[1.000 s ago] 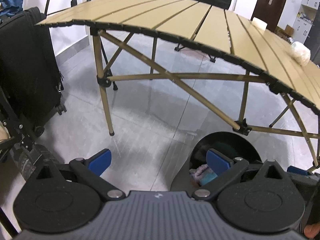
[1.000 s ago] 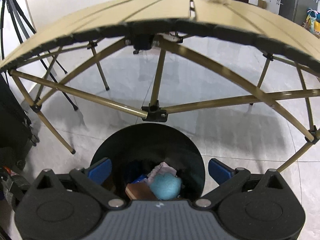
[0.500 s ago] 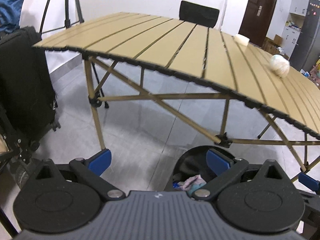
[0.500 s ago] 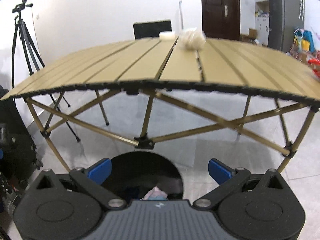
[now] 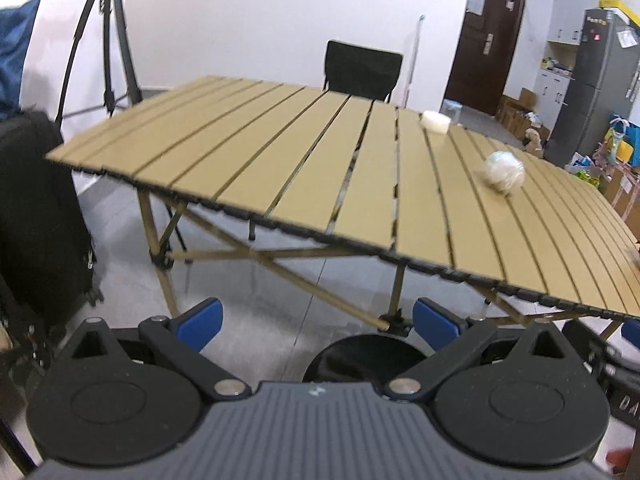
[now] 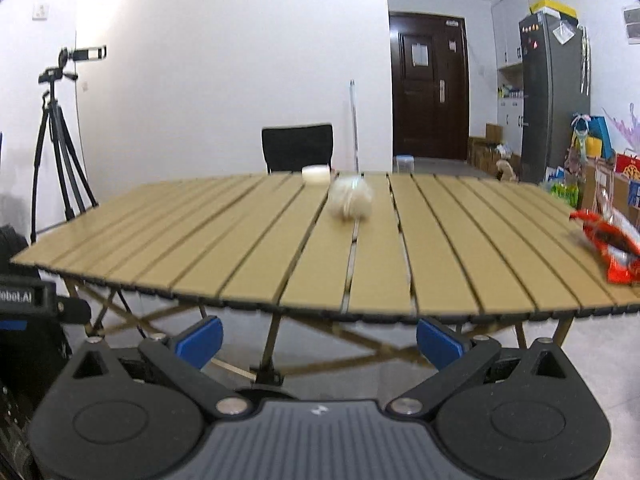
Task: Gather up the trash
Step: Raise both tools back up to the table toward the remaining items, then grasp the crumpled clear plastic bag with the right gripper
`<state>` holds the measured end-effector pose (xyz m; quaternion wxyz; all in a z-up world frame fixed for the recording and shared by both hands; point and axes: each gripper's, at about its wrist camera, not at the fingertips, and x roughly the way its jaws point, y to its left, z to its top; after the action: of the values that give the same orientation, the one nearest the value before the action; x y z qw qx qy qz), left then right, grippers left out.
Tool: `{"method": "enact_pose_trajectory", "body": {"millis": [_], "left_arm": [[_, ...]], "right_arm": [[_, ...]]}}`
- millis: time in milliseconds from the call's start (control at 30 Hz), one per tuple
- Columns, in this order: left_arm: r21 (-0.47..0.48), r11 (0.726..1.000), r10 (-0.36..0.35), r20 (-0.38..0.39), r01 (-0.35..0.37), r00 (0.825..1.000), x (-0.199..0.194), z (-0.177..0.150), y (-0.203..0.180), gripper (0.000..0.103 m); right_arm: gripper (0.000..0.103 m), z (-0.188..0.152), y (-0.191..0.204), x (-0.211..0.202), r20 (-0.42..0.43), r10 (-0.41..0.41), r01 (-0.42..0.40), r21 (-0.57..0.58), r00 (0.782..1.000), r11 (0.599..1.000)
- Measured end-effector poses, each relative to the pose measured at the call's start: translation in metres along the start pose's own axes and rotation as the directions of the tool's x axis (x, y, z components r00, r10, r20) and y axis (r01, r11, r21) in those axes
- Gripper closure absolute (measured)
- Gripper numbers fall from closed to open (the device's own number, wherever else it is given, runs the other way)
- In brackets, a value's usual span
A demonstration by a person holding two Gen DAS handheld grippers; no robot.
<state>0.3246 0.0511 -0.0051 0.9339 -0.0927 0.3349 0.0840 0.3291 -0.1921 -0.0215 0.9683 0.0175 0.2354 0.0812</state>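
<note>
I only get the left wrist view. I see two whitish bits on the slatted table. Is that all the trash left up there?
Observer: No. The right wrist view also shows a red snack wrapper near the table's right edge.
Operator: Is either gripper carrying anything?
Observer: The right gripper is open and empty, like your left gripper.
Operator: What stands behind the table on the left?
Observer: A camera on a tripod; your view cuts off its top.
</note>
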Motion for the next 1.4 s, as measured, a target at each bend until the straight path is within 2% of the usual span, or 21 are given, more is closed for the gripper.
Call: {"method": "enact_pose_trajectory", "body": {"millis": [167, 267, 433, 633, 867, 1167, 1233, 1300, 1367, 1400], "left_arm": [[0.02, 1.0, 0.001, 0.027, -0.002, 1.0, 0.001, 0.019, -0.013, 0.0], [0.032, 0.999, 0.002, 0.037, -0.003, 0.999, 0.006, 0.032, -0.021, 0.0], [0.051, 0.999, -0.004, 0.04, 0.002, 0.999, 0.019, 0.056, -0.035, 0.0], [0.067, 0.998, -0.007, 0.037, 0.004, 0.999, 0.041, 0.081, -0.047, 0.0], [0.072, 0.997, 0.0, 0.023, -0.001, 1.0, 0.074, 0.108, -0.056, 0.0], [0.068, 0.997, -0.024, 0.018, 0.023, 1.0, 0.111, 0.139, -0.069, 0.0], [0.069, 0.997, -0.034, 0.022, 0.032, 0.999, 0.121, 0.144, -0.073, 0.0], [0.066, 0.997, -0.032, 0.017, 0.031, 0.999, 0.13, 0.147, -0.076, 0.0], [0.068, 0.997, -0.04, 0.003, 0.04, 0.999, 0.14, 0.149, -0.08, 0.0], [0.067, 0.997, -0.044, -0.002, 0.044, 0.999, 0.145, 0.15, -0.082, 0.0]], "right_arm": [[0.0, 0.024, -0.008, 0.007, 0.036, 0.03, -0.03, 0.001, 0.999, 1.0], [0.0, 0.041, -0.009, 0.019, 0.048, 0.004, -0.003, -0.017, 0.999, 1.0], [0.0, 0.069, -0.015, 0.042, 0.068, 0.009, -0.007, -0.022, 0.998, 1.0], [0.0, 0.093, -0.026, 0.079, 0.082, -0.062, 0.066, -0.045, 0.995, 0.997], [0.0, 0.122, -0.046, 0.156, -0.026, -0.013, 0.013, -0.011, 1.0, 1.0], [0.001, 0.136, -0.047, 0.259, -0.167, -0.089, 0.088, -0.011, 0.982, 0.996], [0.007, 0.135, -0.043, 0.275, -0.188, -0.11, 0.106, -0.03, 0.976, 0.994], [0.007, 0.135, -0.042, 0.289, -0.203, -0.111, 0.107, -0.034, 0.973, 0.994], [0.015, 0.135, -0.042, 0.301, -0.23, -0.109, 0.101, -0.043, 0.967, 0.994], [0.023, 0.134, -0.043, 0.304, -0.239, -0.112, 0.104, -0.046, 0.965, 0.993]]}}
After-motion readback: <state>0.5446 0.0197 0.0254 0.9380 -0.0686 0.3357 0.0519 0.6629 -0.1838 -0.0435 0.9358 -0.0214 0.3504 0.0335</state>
